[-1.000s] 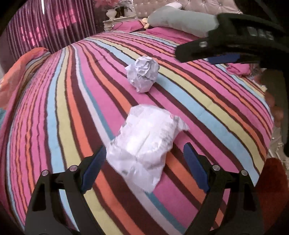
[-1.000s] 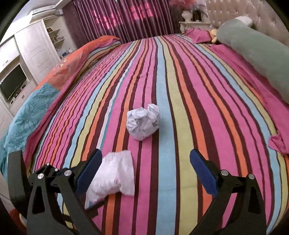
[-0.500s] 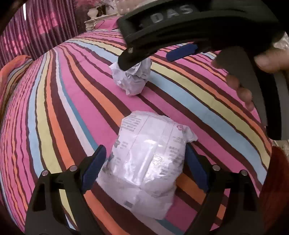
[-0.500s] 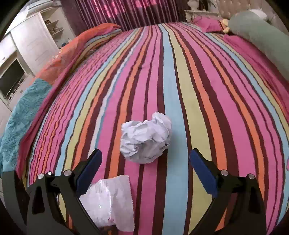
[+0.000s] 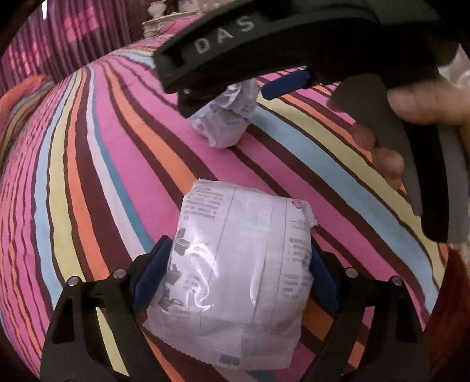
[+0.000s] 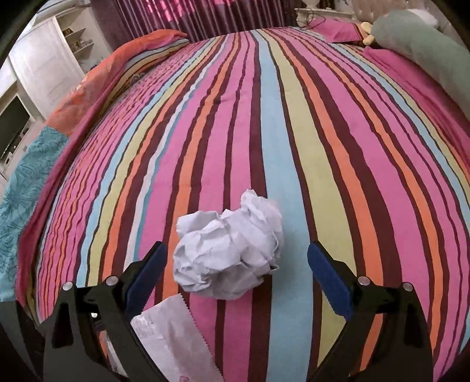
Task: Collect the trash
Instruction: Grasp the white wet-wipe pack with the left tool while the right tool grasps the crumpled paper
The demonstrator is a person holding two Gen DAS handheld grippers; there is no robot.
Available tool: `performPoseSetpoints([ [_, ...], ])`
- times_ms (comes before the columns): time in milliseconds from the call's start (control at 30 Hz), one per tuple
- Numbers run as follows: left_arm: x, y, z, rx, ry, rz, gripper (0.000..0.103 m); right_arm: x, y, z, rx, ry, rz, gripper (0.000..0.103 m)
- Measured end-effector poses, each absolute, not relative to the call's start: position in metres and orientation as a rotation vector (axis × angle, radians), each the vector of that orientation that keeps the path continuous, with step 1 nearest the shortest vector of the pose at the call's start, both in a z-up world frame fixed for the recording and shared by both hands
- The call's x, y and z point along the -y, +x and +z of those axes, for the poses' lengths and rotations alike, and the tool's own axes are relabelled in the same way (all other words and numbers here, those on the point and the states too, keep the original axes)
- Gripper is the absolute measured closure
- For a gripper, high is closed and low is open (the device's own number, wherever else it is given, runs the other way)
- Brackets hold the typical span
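Note:
A white printed plastic packet (image 5: 235, 270) lies on the striped bedspread (image 5: 88, 176), and my left gripper (image 5: 238, 255) stands open around it, a blue pad close on each side. Beyond it sits a crumpled white paper ball (image 5: 226, 123). In the right wrist view the paper ball (image 6: 229, 255) lies between the fingers of my right gripper (image 6: 236, 249), whose jaws are closing, with a gap still showing on both sides. The packet's serrated edge (image 6: 173, 341) shows at lower left. A hand (image 5: 426, 102) holds the right gripper's black body above the ball.
The bedspread (image 6: 293, 132) stretches far ahead. A grey-green bolster (image 6: 426, 50) and pink pillows lie at the head end on the right. An orange quilt (image 6: 117, 64) is bunched at the far left edge, with a white wardrobe (image 6: 44, 64) and dark curtains (image 6: 220, 14) beyond.
Both grippers have come down and forward. The packet now lies between the left fingers and the paper ball between the right fingers. The right jaws have narrowed a little.

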State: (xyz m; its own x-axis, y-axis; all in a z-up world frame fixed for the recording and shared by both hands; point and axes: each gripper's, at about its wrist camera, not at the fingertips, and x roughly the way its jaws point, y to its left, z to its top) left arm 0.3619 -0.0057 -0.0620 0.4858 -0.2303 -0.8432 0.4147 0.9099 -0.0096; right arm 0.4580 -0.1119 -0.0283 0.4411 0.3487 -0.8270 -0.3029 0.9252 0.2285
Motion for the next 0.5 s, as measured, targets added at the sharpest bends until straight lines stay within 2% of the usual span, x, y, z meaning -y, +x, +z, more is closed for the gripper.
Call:
performPoseSetpoints([
  [33,0.005,0.360,-0.062,-0.986,0.193,-0.387,0.019,0.112,0.459,-0.030,-1.044,0.056,0.405,0.022],
  [100,0.002,0.366,-0.063,-0.981,0.179,-0.377,0.025,0.114,0.462,-0.033,-1.071,0.095,0.423,0.038],
  [167,0.001,0.364,-0.062,-0.978,0.161,-0.361,0.027,0.114,0.461,-0.035,-1.088,0.107,0.427,0.045],
  [500,-0.015,0.353,-0.055,-0.993,0.024,-0.302,0.030,0.133,0.436,-0.008,-1.026,0.129,0.376,0.048],
])
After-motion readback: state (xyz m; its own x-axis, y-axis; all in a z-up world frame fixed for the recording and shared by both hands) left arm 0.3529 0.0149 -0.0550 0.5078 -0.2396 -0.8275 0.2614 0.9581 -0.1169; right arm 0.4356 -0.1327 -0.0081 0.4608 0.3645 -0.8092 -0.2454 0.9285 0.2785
